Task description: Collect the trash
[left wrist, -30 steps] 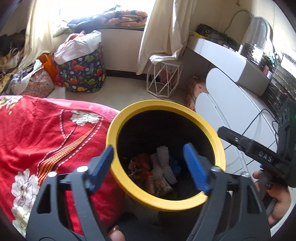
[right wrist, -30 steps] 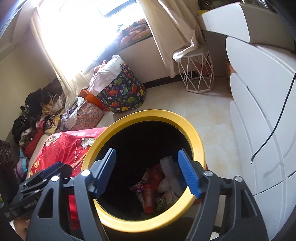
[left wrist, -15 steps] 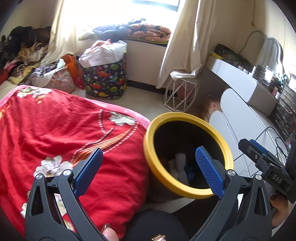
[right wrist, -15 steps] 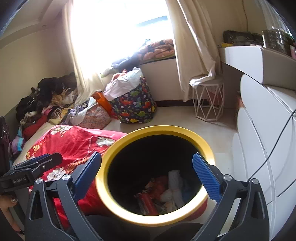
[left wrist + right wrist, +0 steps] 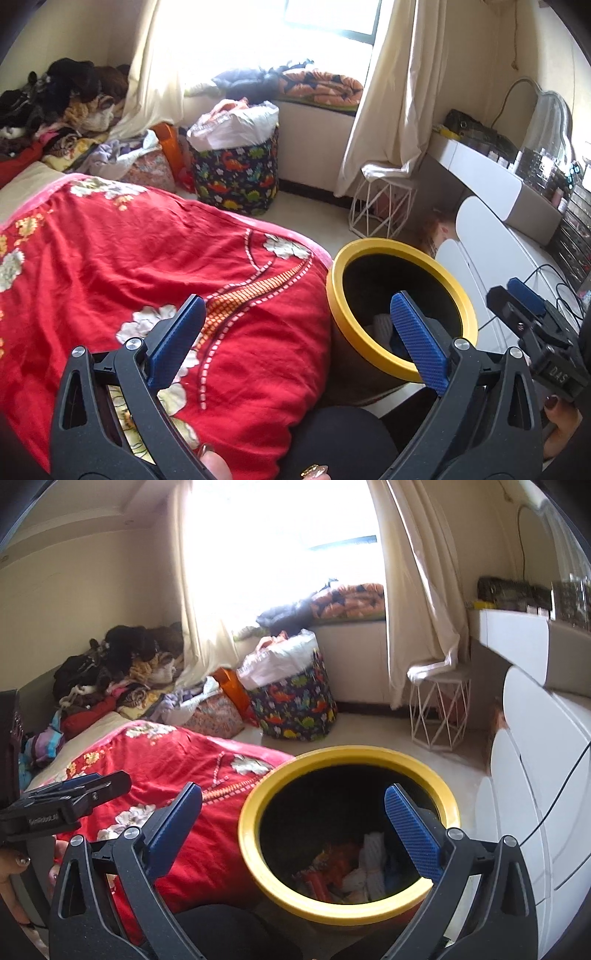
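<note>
Your red bed (image 5: 110, 266) fills the left; one yellow-rimmed bin (image 5: 349, 910) stands touching its edge, with the trash (image 5: 354, 875) lying inside at the bottom, several crumpled pieces, too tangled to count. Your right claw (image 5: 295, 830) hangs just above the rim, nearer than the left claw (image 5: 299, 341), which points over bed and bin. Both claws have just been opening and stand released, empty.
</note>
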The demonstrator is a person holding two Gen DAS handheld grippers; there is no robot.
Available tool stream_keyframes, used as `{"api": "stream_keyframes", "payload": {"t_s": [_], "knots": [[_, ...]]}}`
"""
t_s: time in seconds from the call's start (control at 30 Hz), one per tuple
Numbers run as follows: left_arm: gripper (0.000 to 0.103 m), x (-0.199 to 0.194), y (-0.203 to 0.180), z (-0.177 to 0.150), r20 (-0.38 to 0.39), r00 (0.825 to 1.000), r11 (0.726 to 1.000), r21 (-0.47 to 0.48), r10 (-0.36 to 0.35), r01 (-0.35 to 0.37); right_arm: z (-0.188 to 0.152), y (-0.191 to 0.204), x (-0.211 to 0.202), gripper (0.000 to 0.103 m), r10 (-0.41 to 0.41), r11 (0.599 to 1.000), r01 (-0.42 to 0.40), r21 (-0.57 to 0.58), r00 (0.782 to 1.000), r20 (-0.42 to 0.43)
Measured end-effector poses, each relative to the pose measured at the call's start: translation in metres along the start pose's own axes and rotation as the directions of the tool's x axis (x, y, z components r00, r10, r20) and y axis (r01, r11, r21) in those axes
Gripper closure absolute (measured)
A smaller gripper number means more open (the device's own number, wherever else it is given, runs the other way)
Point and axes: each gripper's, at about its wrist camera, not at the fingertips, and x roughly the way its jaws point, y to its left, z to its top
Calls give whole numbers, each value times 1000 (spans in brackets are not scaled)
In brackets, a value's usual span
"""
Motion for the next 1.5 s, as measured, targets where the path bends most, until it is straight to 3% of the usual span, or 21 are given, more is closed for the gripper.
{"api": "stream_keyframes", "payload": {"t_s": [0.17, 0.4, 0.73, 1.5], "knots": [[11, -20, 0, -6, 74, 997, 999, 20, 27, -29, -8, 11, -23, 6, 5, 999, 1, -44, 993, 116], [11, -46, 1, -25, 176, 980, 995, 20, 96, -101, -22, 22, -41, 6, -49, 991, 79, -108, 967, 252], [11, -51, 9, -30, 186, 971, 989, -20, 149, -148, -25, 22, -38, 6, -48, 991, 77, -106, 967, 250], [11, -54, 9, -27, 195, 968, 987, -46, 160, -154, -31, 22, -34, 6, -63, 991, 90, -104, 969, 238]]}}
